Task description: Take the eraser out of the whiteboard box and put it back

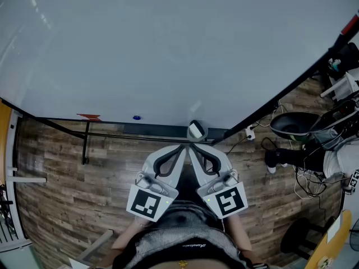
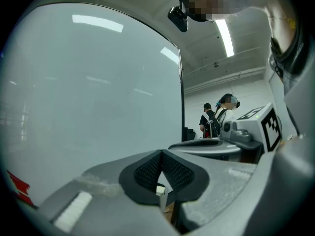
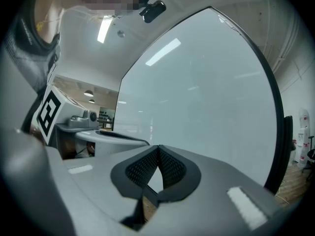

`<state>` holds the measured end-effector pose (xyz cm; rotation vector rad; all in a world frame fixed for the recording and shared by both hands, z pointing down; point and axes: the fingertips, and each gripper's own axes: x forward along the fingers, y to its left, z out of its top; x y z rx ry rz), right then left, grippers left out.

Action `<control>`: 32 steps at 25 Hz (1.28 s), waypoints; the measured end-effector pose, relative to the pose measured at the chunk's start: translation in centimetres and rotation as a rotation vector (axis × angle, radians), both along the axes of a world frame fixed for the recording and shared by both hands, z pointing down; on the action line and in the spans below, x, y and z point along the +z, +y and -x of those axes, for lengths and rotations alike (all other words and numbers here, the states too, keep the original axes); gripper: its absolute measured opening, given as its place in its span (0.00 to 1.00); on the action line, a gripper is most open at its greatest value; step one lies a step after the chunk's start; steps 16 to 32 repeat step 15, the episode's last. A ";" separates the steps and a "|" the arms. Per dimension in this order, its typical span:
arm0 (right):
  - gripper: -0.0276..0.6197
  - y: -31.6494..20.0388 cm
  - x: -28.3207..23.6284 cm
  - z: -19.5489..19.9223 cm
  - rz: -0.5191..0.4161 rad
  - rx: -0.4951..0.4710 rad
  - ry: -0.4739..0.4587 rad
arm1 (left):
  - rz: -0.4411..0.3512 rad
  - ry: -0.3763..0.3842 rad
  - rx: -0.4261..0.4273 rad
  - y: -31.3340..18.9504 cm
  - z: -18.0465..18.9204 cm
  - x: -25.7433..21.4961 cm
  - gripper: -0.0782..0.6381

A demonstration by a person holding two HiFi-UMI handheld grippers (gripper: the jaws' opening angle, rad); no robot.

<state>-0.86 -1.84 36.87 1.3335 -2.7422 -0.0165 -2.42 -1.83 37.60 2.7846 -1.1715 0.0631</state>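
A big whiteboard (image 1: 168, 43) fills the head view, with a dark ledge (image 1: 151, 129) along its lower edge. On that ledge sits a small round grey-and-white holder (image 1: 196, 129); whether the eraser is in it I cannot tell. My left gripper (image 1: 183, 148) and right gripper (image 1: 191, 148) are side by side close to my body, tips just short of the holder. In the left gripper view the left gripper (image 2: 160, 154) is shut and holds nothing. The right gripper (image 3: 157, 149) is likewise shut with nothing in it. Both point level at the board.
A red mark (image 1: 88, 116) and a blue dot (image 1: 136, 117) sit low on the board at the left. To the right are a black chair (image 1: 291, 125), a power strip (image 1: 248, 132) and cables. Two people (image 2: 216, 122) stand far off. The floor (image 1: 56, 195) is wooden.
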 end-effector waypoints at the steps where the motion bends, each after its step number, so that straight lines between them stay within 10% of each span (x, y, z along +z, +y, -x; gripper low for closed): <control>1: 0.04 0.0 0.0 0.1 -0.001 0.001 0.001 | 0.001 0.000 0.001 0.1 0.0 0.0 0.11; 32: 0.04 -0.3 0.1 -0.2 0.000 0.003 0.016 | -0.001 0.002 -0.002 -0.2 0.0 0.1 0.11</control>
